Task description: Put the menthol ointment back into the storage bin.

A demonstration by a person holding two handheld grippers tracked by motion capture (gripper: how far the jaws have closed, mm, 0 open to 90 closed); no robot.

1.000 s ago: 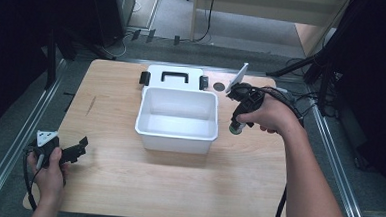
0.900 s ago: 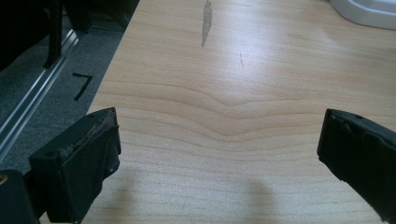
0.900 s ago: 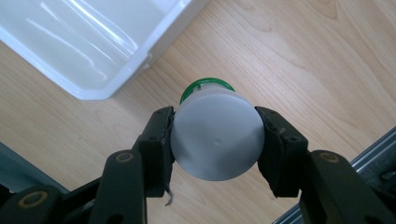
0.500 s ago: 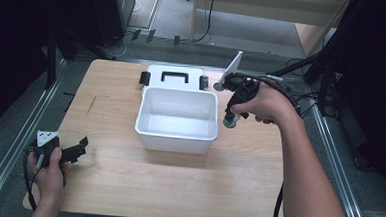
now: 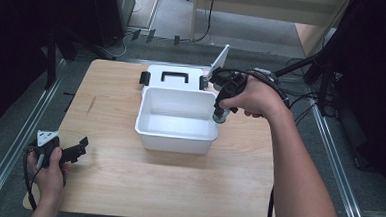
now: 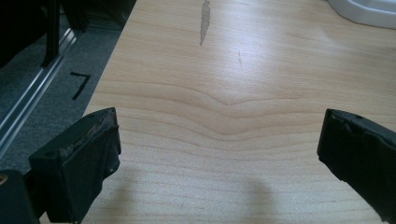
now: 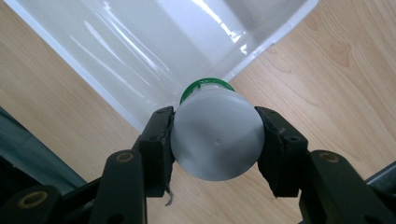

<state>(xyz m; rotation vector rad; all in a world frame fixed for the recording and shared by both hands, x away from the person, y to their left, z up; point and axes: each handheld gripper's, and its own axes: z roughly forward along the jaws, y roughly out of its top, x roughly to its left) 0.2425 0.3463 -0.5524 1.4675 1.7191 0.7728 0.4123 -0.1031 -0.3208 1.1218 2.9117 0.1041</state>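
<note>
Right gripper view: right gripper (image 7: pixel 215 140) clamps a small white bottle with green band (image 7: pixel 215 140) over the rim of the open white plastic box (image 5: pixel 176 118), likely positioned for dropping in. Left gripper (image 6: pixel 219 154) idle, jaws wide, near the wooden table's (image 5: pixel 127 175) front-left corner.

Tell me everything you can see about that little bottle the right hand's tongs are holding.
The bottle is small, round and whitish-grey, like plastic, with a green cap at its far end. The right tongs pinch its sides, base toward the camera. From above it hangs cap-down at the white bin's right rim; whether it touches is unclear.
</note>
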